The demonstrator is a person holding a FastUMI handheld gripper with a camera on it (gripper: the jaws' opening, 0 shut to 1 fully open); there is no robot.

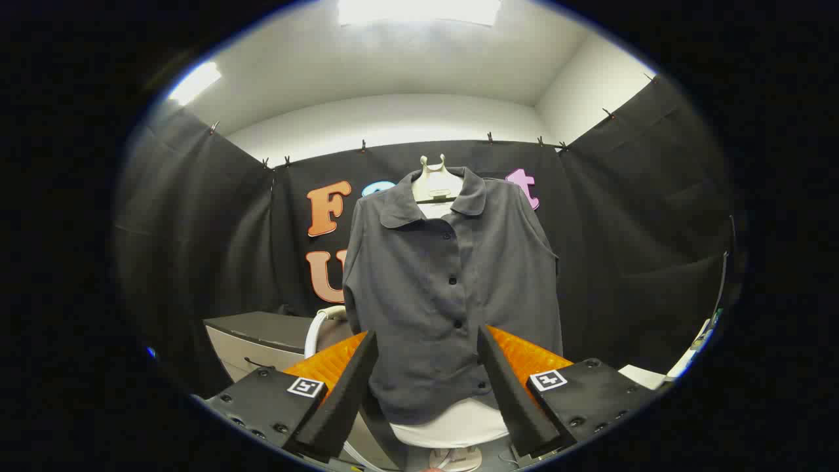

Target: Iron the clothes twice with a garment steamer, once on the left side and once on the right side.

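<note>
A dark grey buttoned shirt (pixel 452 288) hangs on a pale hanger (pixel 435 180) in front of the booth's black cloth wall, facing me. My gripper (pixel 427 341) is open, its two fingers spread wide with nothing between them but the view of the shirt's lower half beyond. A white rounded object (pixel 452 426), possibly the steamer or its base, sits just below the shirt's hem between and beyond the fingers; I cannot tell which it is. A white curved handle-like piece (pixel 319 324) shows to the left of the shirt.
A grey box or cabinet (pixel 262 341) with a dark top stands to the left behind the left finger. White items (pixel 662 373) lie at the right near the cloth wall. Black cloth closes off left, back and right.
</note>
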